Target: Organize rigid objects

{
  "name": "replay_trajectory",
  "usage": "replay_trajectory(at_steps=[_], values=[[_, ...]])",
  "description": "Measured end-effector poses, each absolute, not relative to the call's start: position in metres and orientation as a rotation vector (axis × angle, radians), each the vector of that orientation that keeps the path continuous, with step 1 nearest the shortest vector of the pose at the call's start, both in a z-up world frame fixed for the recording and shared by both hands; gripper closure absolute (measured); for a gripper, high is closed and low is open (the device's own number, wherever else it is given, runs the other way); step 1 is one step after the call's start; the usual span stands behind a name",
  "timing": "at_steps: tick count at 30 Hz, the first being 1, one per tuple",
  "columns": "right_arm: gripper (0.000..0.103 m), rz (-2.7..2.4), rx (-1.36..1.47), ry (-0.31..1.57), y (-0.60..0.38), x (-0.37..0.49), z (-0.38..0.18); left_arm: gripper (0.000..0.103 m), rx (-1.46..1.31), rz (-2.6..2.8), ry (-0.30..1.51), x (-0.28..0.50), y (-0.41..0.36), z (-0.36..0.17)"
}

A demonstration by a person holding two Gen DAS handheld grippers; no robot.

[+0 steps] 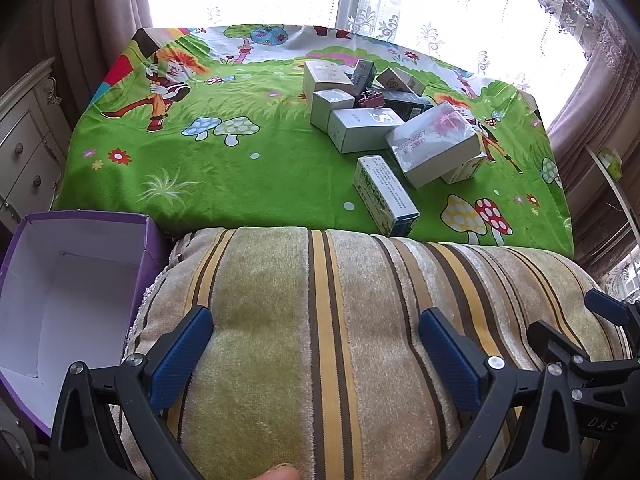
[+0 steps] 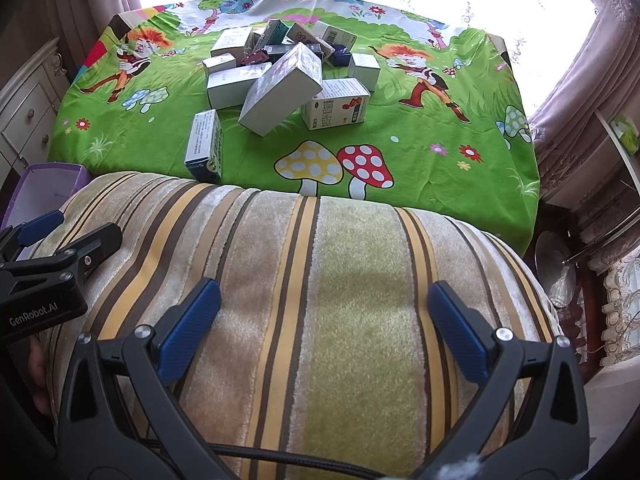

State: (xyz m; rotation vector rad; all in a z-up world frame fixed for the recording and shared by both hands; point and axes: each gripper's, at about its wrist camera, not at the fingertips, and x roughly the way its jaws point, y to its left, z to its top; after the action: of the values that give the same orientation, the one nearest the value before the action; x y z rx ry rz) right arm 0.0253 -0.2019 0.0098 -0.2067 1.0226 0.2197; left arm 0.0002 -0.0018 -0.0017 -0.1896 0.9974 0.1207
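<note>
While both jaws gape over cushion (image 1: 320, 340), purple box (image 1: 60, 288) holds nothing; cartons (image 2: 280, 80) on table.

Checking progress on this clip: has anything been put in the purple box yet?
No. In the left wrist view the purple box shows only its bare white inside, and the small boxes lie on the green cloth.

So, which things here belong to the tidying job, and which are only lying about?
For the job:
- pile of small boxes on the table
- green-and-white box lying apart, near the edge
- empty purple box on the left
- left gripper and right gripper, jaws open

Only lying about:
- striped cushion
- cartoon tablecloth
- white dresser
- curtains
</note>
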Motion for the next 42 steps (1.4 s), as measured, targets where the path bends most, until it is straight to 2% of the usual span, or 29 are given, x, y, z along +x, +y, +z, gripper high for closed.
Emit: replay_trajectory(at_steps=[36,42], values=[[0.000,0.243,-0.192,1.008,-0.206,0.027,0.009,0.000,-0.167,0.085,1.045,0.004,-0.007,0.007],[0.000,0.307,-0.166,1.069,-0.212,0.036,0.012,0.005,-0.165,0.031,1.037,0.019,-0.015,0.014]])
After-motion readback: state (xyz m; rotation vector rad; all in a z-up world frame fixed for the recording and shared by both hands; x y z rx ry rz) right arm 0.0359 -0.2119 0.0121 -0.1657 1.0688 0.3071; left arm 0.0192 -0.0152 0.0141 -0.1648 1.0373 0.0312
